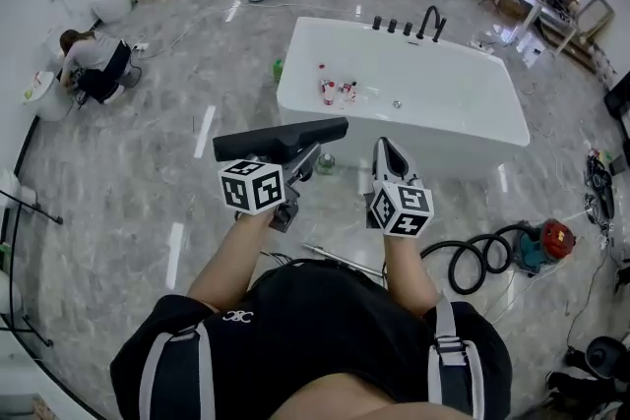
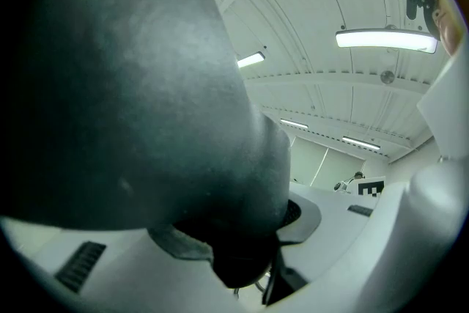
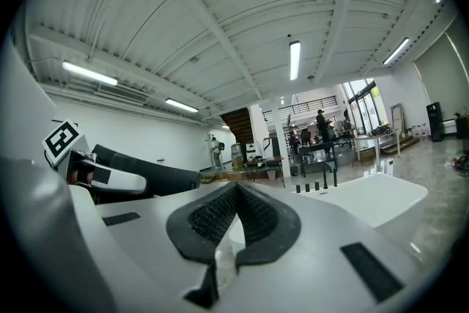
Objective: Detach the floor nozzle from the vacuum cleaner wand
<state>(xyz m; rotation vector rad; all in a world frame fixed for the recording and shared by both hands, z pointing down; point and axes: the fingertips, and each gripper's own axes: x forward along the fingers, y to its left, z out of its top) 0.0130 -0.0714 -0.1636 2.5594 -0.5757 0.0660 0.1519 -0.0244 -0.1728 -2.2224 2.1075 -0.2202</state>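
Left gripper (image 1: 305, 162) is clamped on the black floor nozzle (image 1: 281, 139): in my left gripper view the dark body fills nearly everything between the jaws, and the pads sit against it. From the head view I see the nozzle held up in the air, roughly level, its long flat side stretching across in front of me and well clear of the floor. The right gripper (image 1: 387, 150) is raised just beside it with its jaws pressed together on nothing; its ribbed pads (image 3: 220, 215) meet tip to tip, and the nozzle shows off to the left in that view. Below both grippers a thin metal wand (image 1: 340, 258) lies on the marble floor (image 1: 148, 172), apart from the nozzle. To the right of it a black hose (image 1: 463, 266) loops towards the red and teal vacuum cleaner (image 1: 544, 244). Beyond the grippers stands a white bathtub (image 1: 492, 128) with small bottles (image 1: 335, 91) in it, and a person (image 1: 94, 64) crouches far off at the left wall.
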